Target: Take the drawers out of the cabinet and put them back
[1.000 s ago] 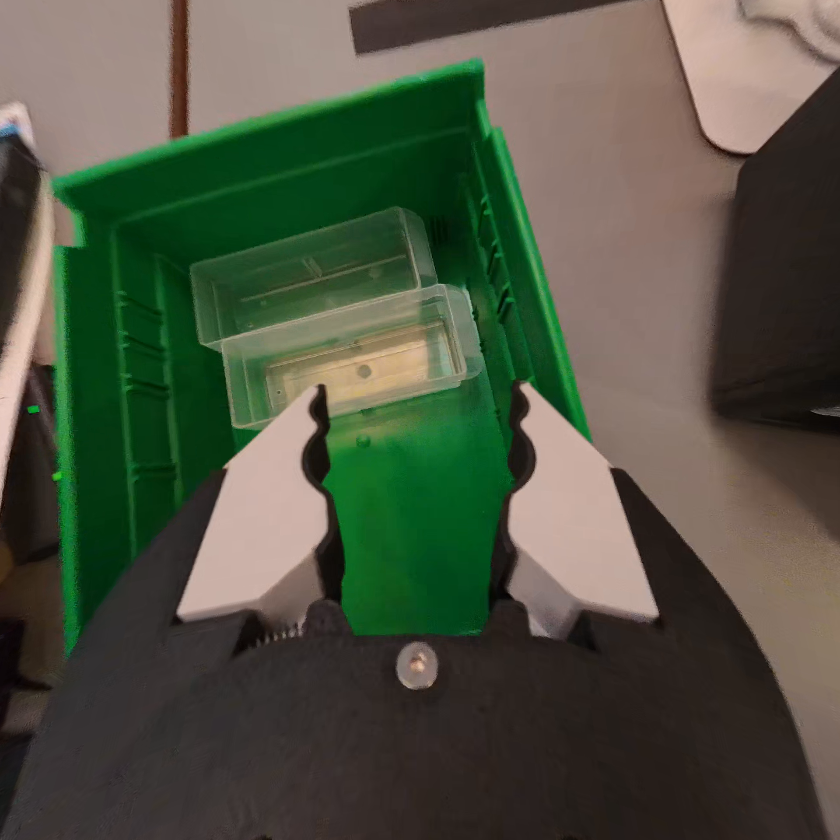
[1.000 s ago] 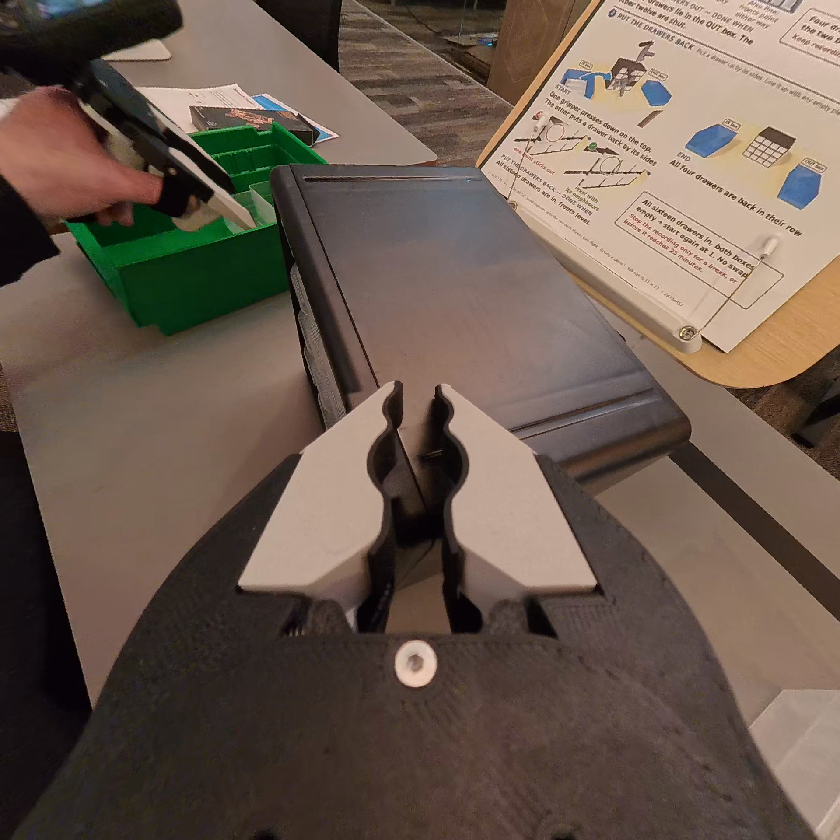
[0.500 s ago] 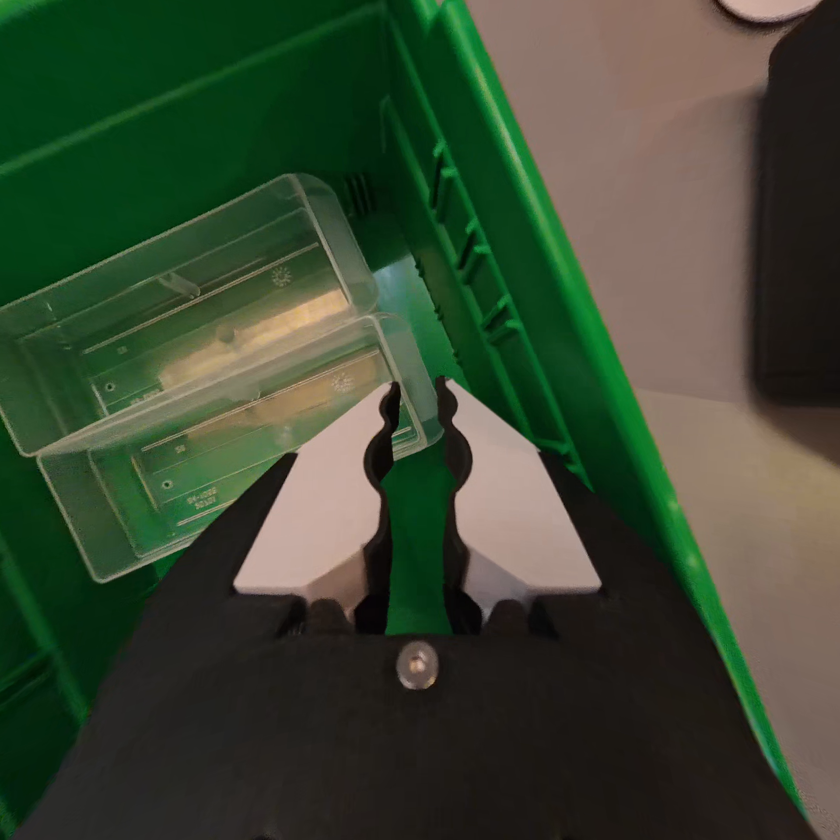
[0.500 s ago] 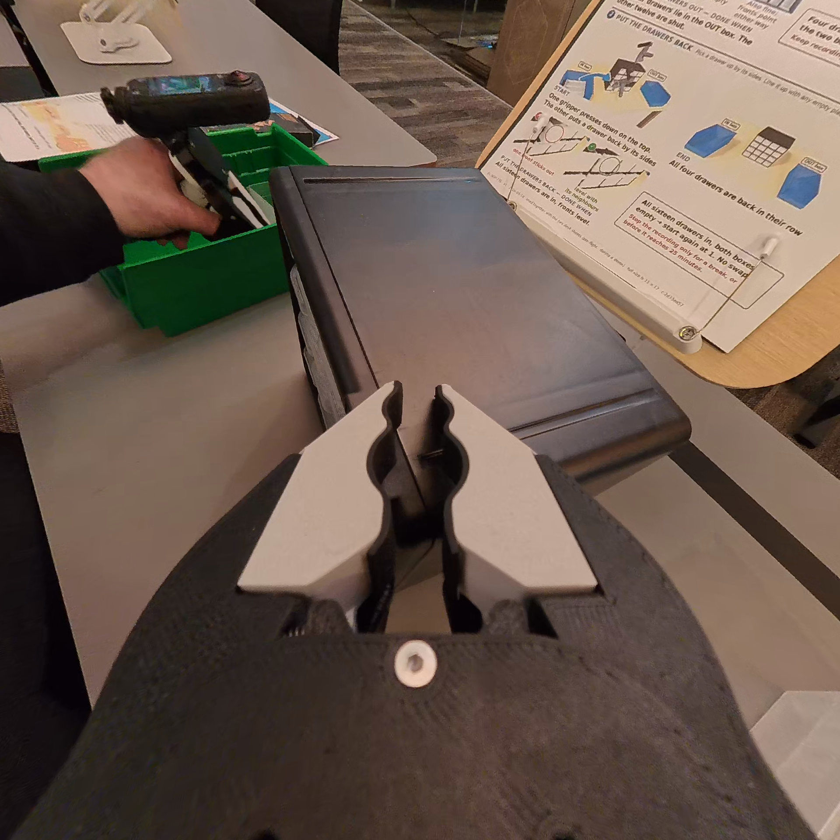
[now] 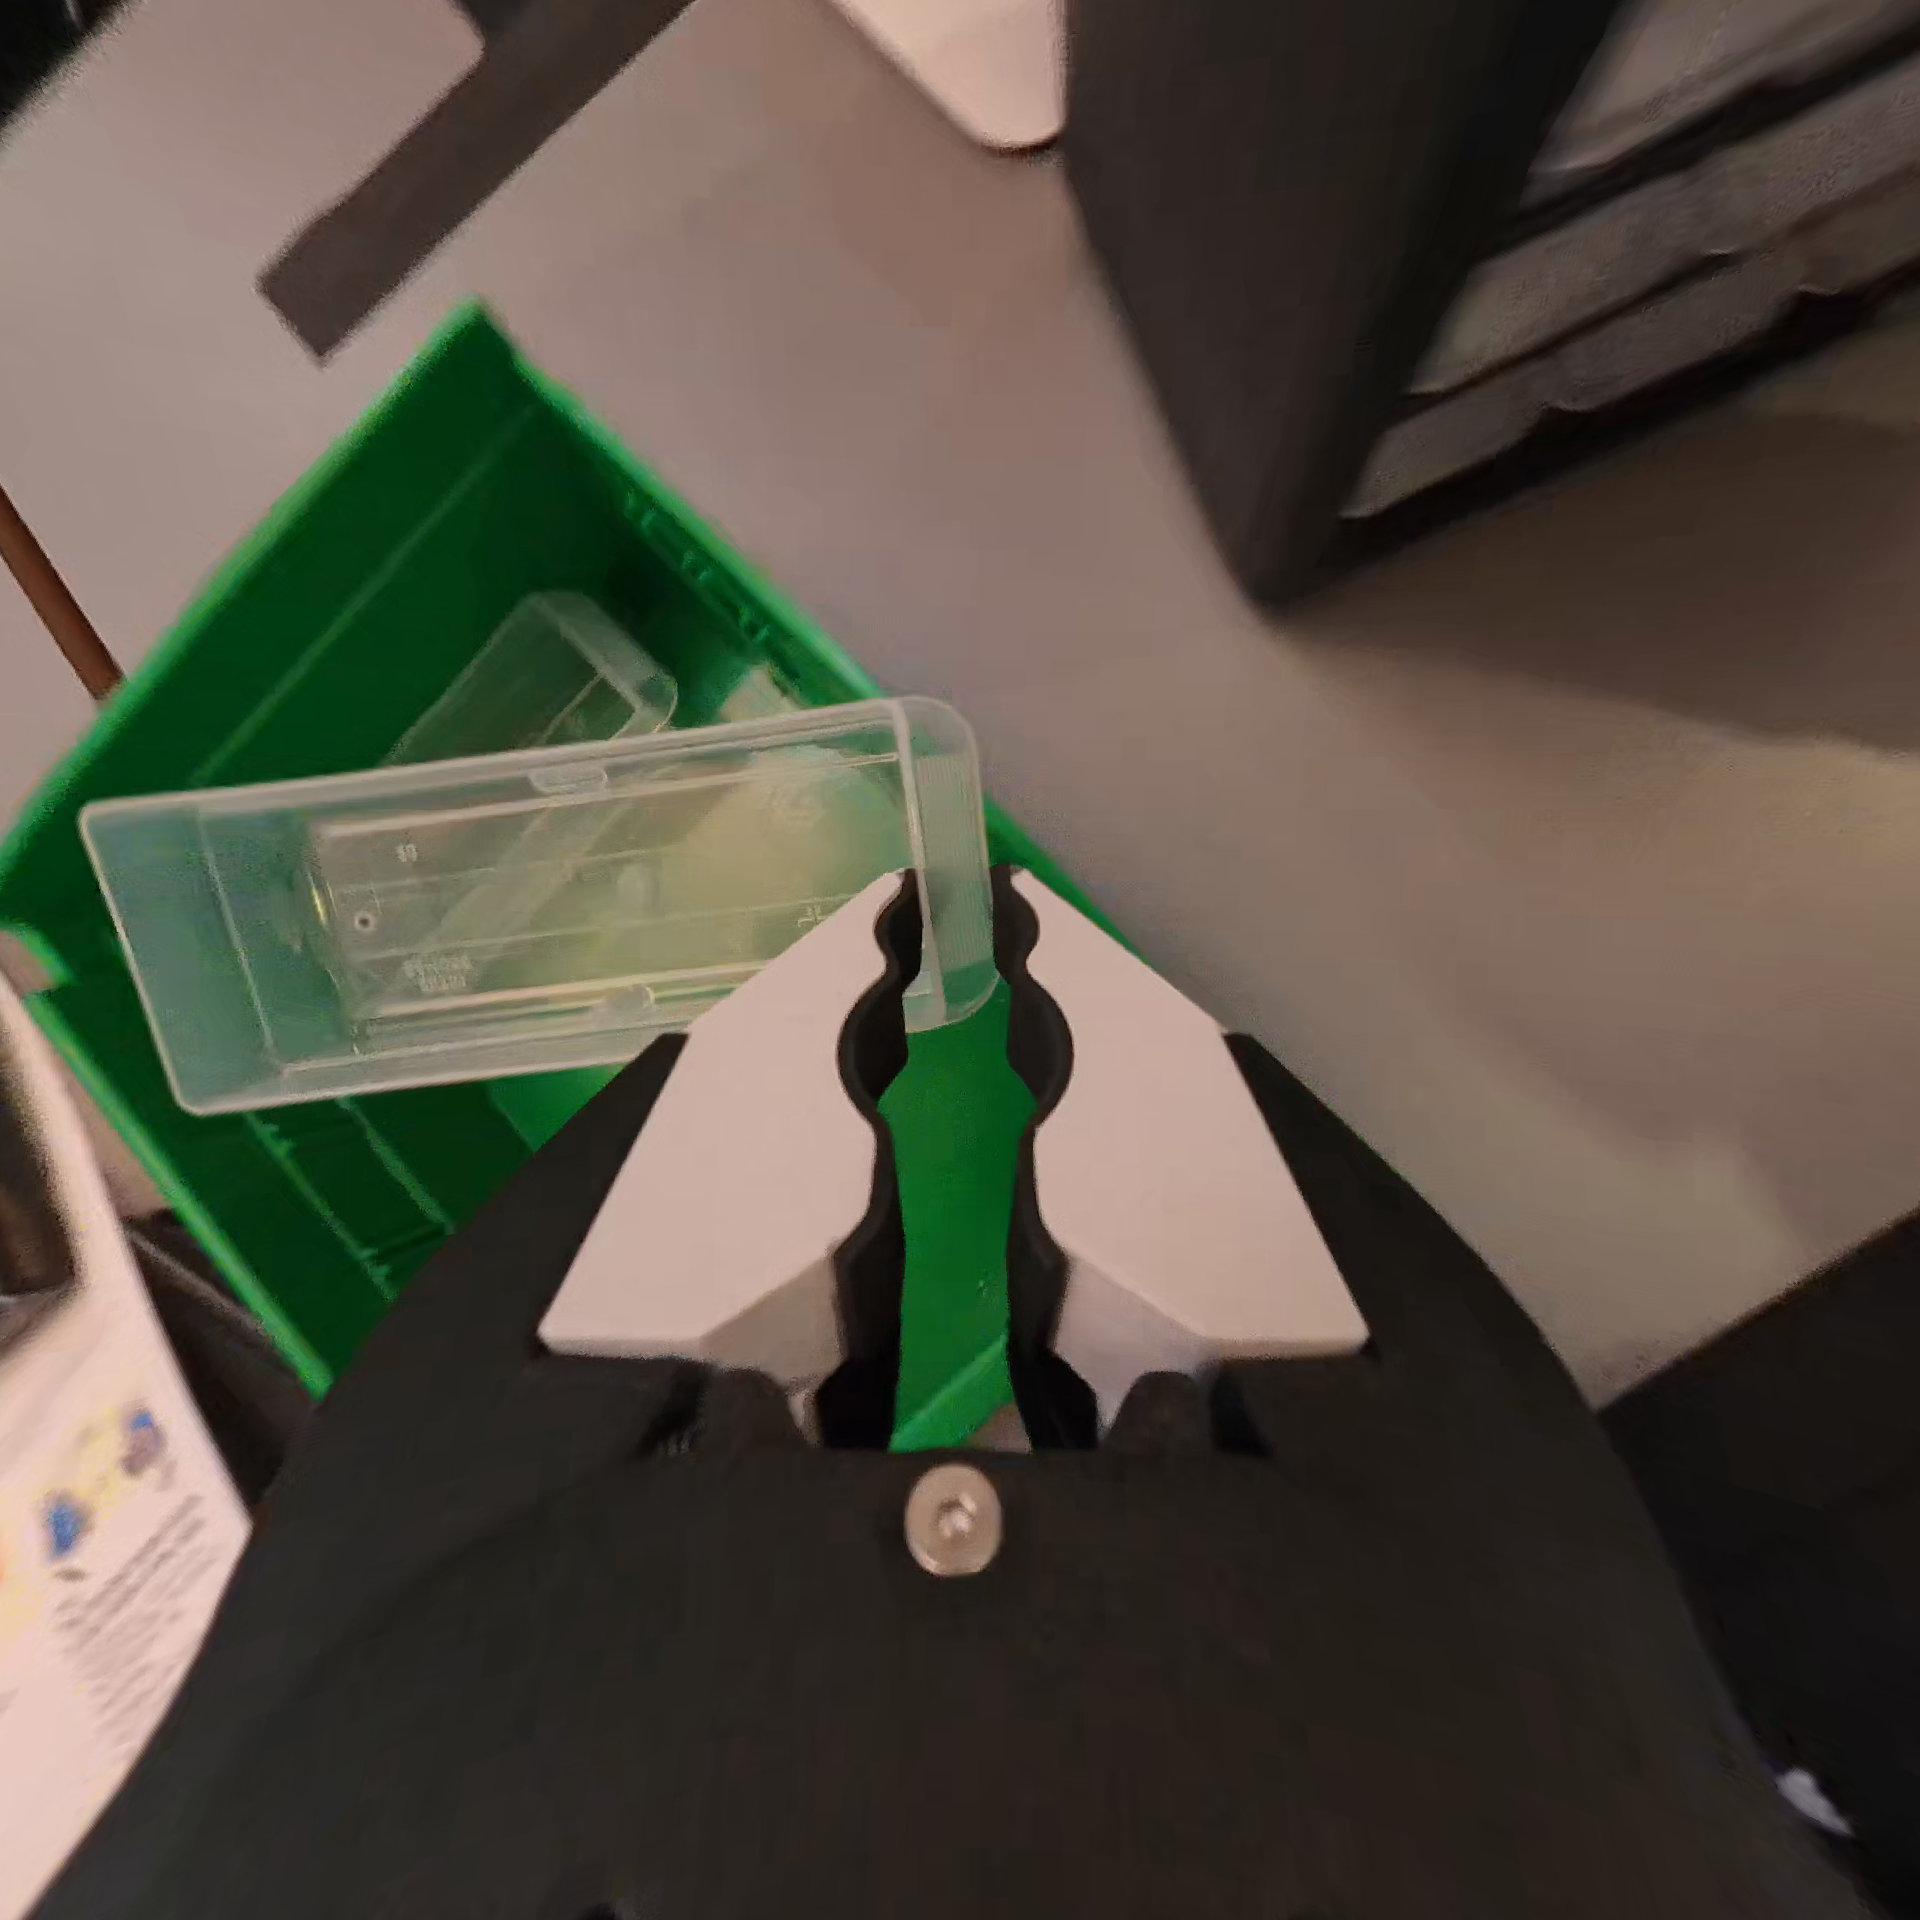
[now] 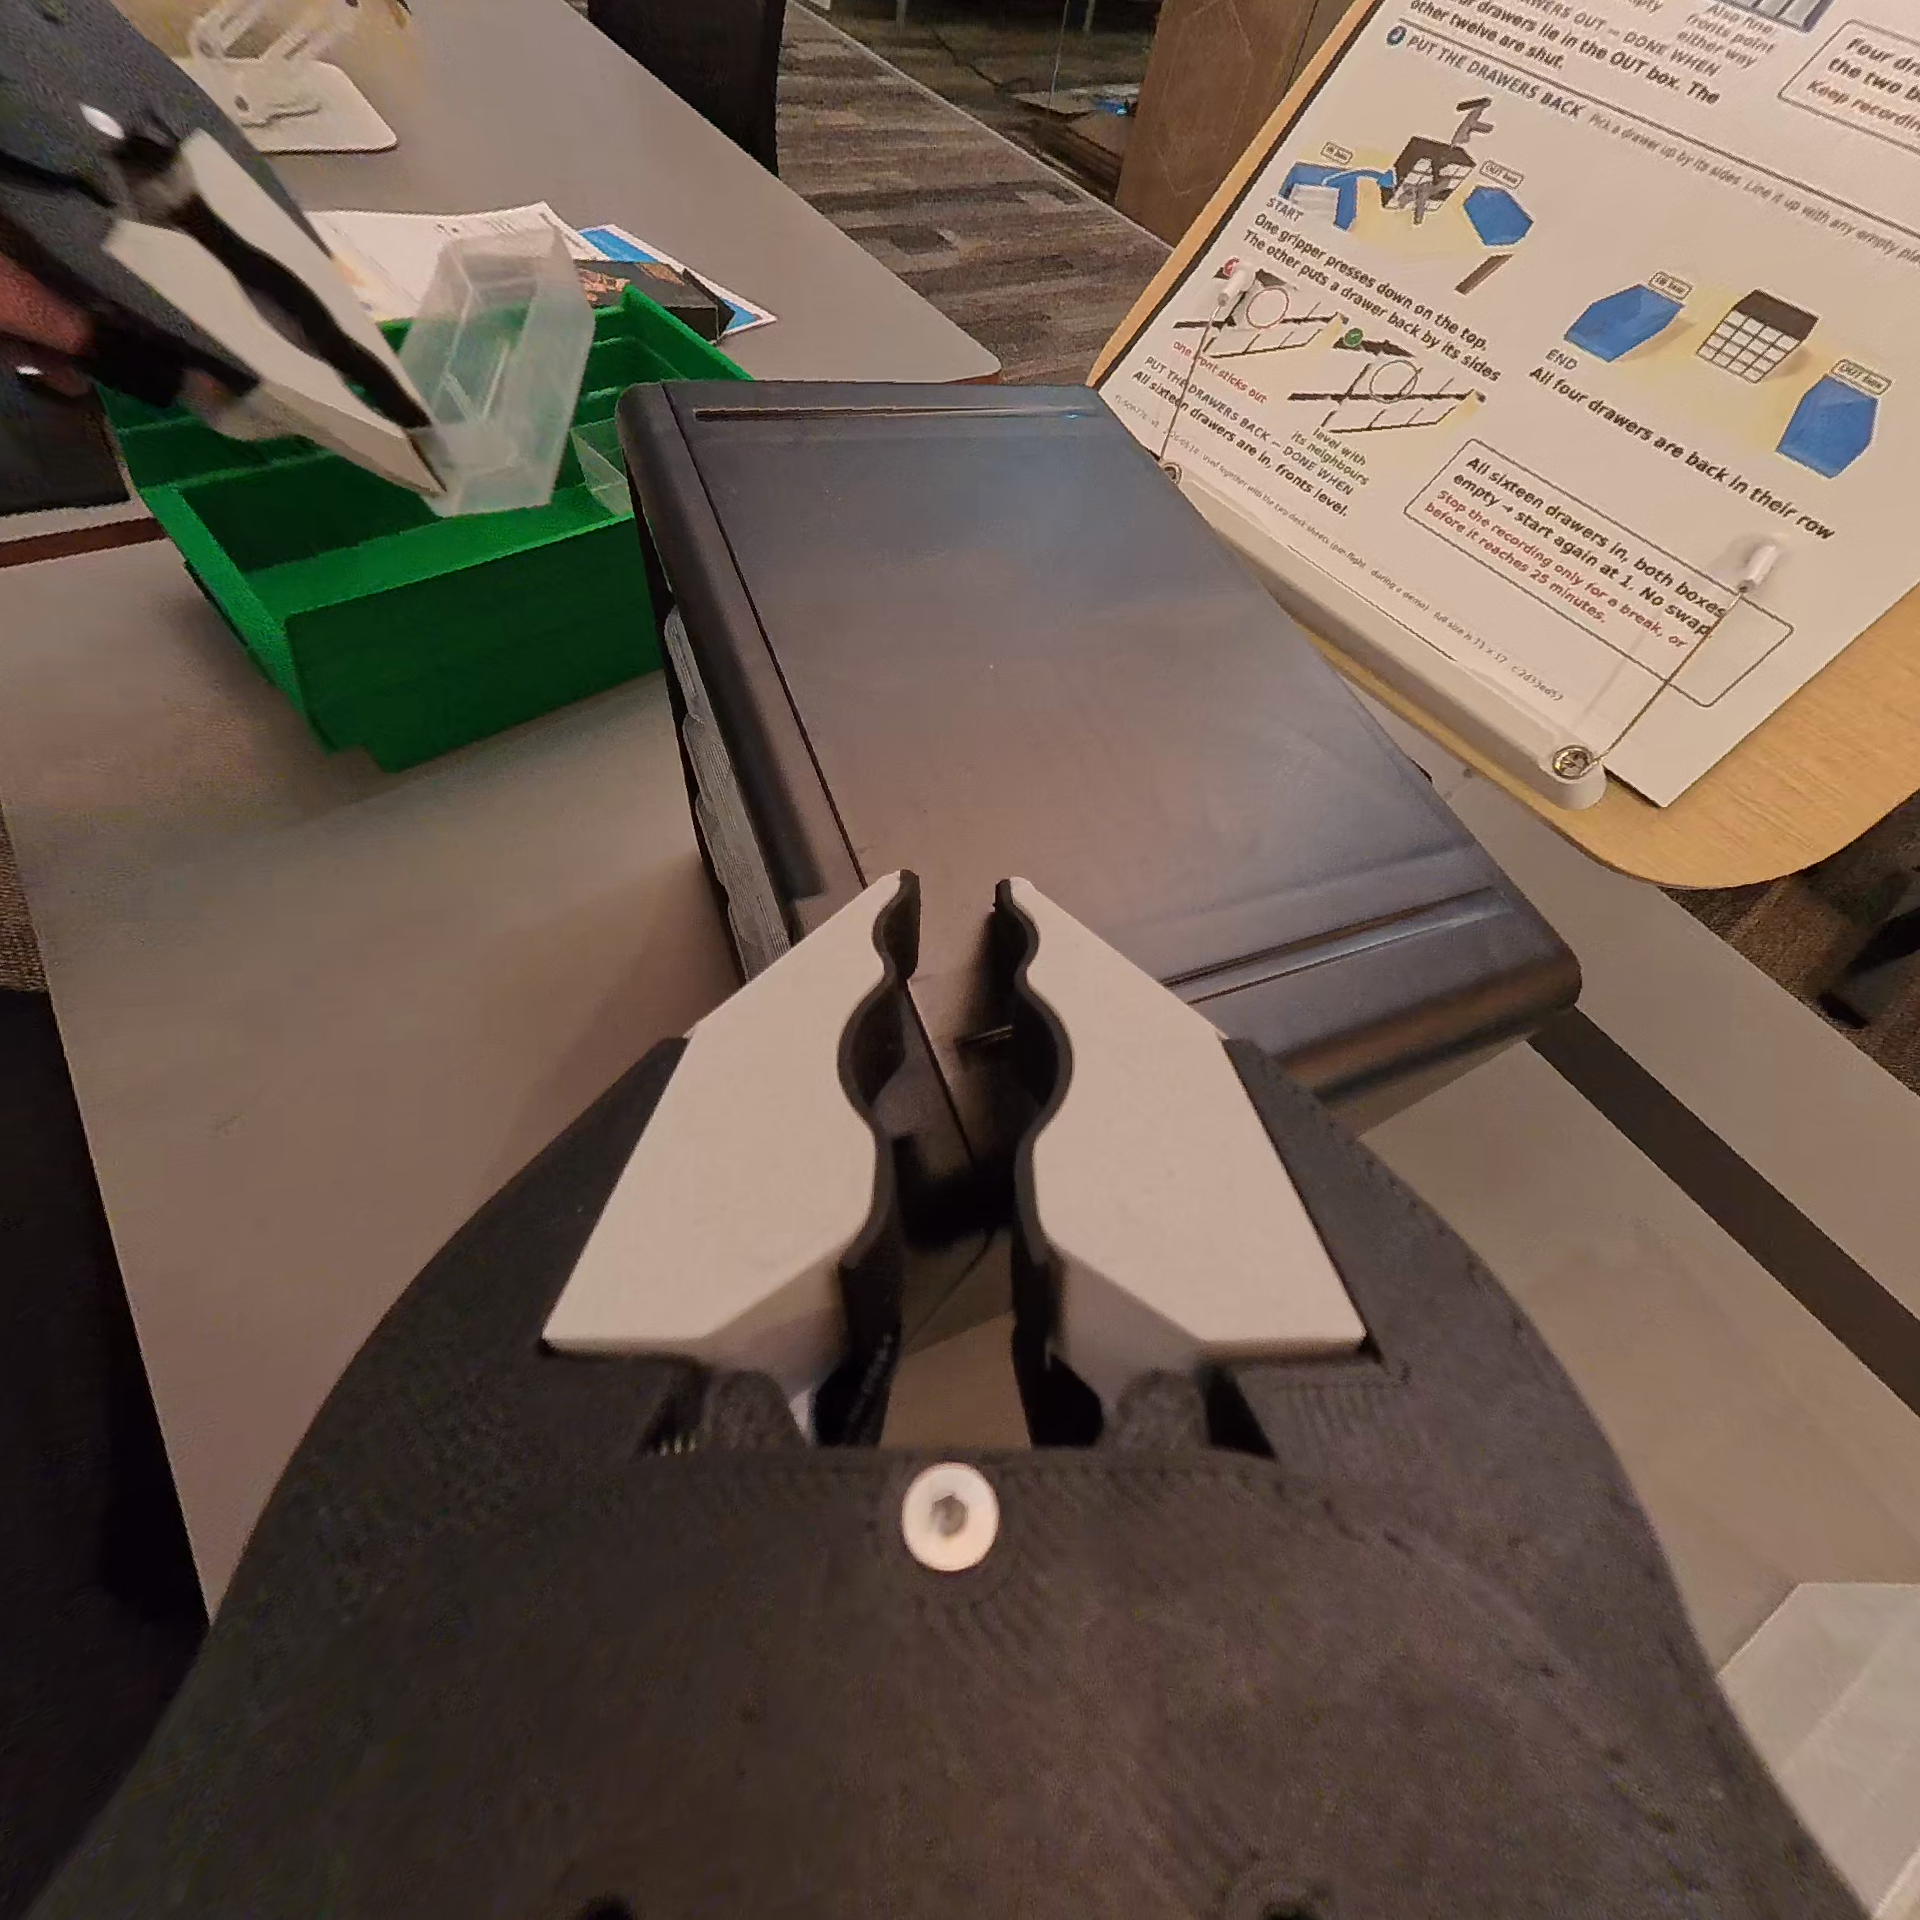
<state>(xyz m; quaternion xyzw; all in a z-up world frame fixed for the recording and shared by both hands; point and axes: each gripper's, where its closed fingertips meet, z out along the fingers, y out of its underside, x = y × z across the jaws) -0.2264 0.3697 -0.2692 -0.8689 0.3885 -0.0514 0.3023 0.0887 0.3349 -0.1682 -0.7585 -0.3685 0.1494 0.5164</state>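
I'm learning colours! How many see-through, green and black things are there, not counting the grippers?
See-through: 2, the held drawer and the drawer in the bin
Green: 1, the bin
Black: 1, the cabinet
Total: 4

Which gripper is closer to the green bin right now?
Left. The left gripper hangs just above the green bin, pinching a clear drawer by its end. The right gripper sits over the black cabinet, at the end away from the bin.

Each hand-held gripper [image 5: 951, 914] [image 6: 956, 914] is showing a textured black plastic body, two angular grey fingers [image 6: 748, 1122] with wavy black pads, one silver screw [image 6: 948, 1515] at six o'clock.
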